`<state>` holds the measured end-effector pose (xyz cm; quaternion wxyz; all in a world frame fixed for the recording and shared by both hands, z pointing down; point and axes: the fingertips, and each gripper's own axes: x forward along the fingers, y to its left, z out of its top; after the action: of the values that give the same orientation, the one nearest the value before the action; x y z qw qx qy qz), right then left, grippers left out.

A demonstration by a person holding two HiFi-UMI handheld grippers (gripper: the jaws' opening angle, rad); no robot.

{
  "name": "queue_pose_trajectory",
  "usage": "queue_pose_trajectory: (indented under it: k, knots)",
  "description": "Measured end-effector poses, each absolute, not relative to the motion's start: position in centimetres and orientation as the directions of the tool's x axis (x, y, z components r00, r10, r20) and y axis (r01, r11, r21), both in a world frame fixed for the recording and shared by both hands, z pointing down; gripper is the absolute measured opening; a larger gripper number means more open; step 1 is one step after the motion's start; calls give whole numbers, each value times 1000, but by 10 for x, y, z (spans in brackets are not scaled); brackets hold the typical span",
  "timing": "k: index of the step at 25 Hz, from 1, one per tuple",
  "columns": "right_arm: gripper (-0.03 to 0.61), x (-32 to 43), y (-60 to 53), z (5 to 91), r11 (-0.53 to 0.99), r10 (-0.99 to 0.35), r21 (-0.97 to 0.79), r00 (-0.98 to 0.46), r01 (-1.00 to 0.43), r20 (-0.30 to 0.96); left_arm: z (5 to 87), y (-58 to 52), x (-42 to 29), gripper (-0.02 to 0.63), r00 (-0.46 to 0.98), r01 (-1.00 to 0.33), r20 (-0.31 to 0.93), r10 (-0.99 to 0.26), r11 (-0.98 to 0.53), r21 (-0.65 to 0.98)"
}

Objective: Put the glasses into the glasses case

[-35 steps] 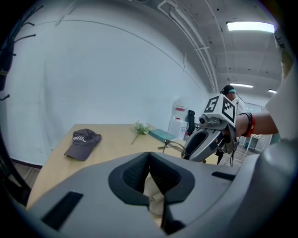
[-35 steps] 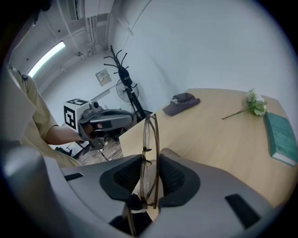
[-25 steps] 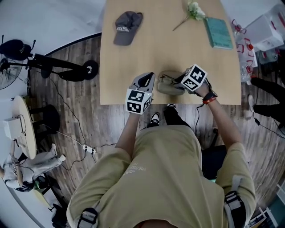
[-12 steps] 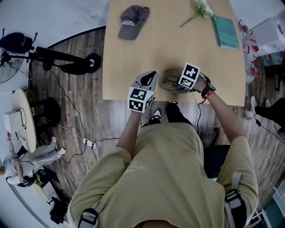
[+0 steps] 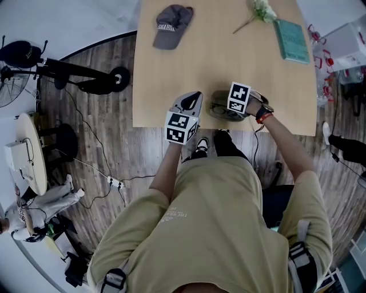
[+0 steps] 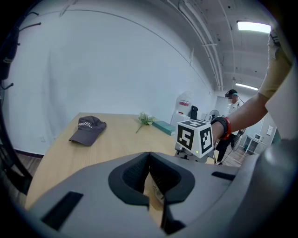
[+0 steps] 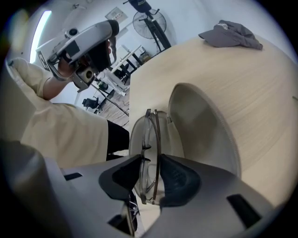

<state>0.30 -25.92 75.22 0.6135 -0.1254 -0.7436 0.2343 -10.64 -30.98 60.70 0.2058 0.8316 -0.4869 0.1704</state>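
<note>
Clear-framed folded glasses (image 7: 150, 139) stand on edge between the pads of my right gripper (image 7: 150, 174), which is shut on them; its jaws have just been easing open a little. The glasses hang over the grey-green glasses case (image 7: 200, 135), which lies open with its lid raised. In the head view the case (image 5: 218, 106) sits near the table's front edge, partly hidden under my right gripper (image 5: 231, 111). My left gripper (image 5: 193, 98) hovers just left of the case, pointing over the table. Its jaws (image 6: 149, 155) are shut with nothing between them.
A grey cap (image 5: 171, 26) lies at the far left of the wooden table (image 5: 166, 86). A teal book (image 5: 293, 40) and a flower sprig (image 5: 260, 11) lie at the far right. The table's front edge (image 5: 171, 125) runs just under both grippers.
My right gripper has tipped further downward and sunk with the glasses onto the open case. The left gripper has shifted only slightly beside it.
</note>
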Motion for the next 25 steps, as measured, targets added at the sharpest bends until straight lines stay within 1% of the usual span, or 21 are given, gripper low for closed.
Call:
queue_pose_trajectory:
  k: [2,4,5,9,13,15,18,22,25]
  knots:
    - [147,5,-256,757,872,468,-485,-174,-67,866,607,-310,-108,23,469,-879,486,-737,-442,178]
    - [190,6,-252,761,884,461,-468,-147,-17,875,606,-309,-110,23,471,-878,488,-735,-443,180]
    - [190,5,-252,762,887,458,-463,-142,-3,878,606,-309,-111,23,471,-878,488,-735,-443,181]
    - [195,6,-253,761,896,437,-444,-159,-6,885,606,-307,-112,23,472,-878,488,-735,-444,180]
    - [233,6,-258,754,915,395,-403,-196,-5,898,603,-306,-112,23,476,-875,482,-736,-450,177]
    - [268,7,-262,748,920,378,-391,-216,-16,900,602,-306,-112,23,477,-875,477,-738,-452,175]
    - [290,7,-268,735,927,349,-373,-259,-49,901,598,-307,-112,23,479,-874,467,-744,-454,173]
    - [291,6,-276,709,931,287,-346,-356,-113,889,590,-309,-112,23,480,-874,452,-752,-454,173]
    - [291,6,-286,688,931,205,-316,-451,-184,868,583,-313,-112,23,479,-875,436,-762,-453,170]
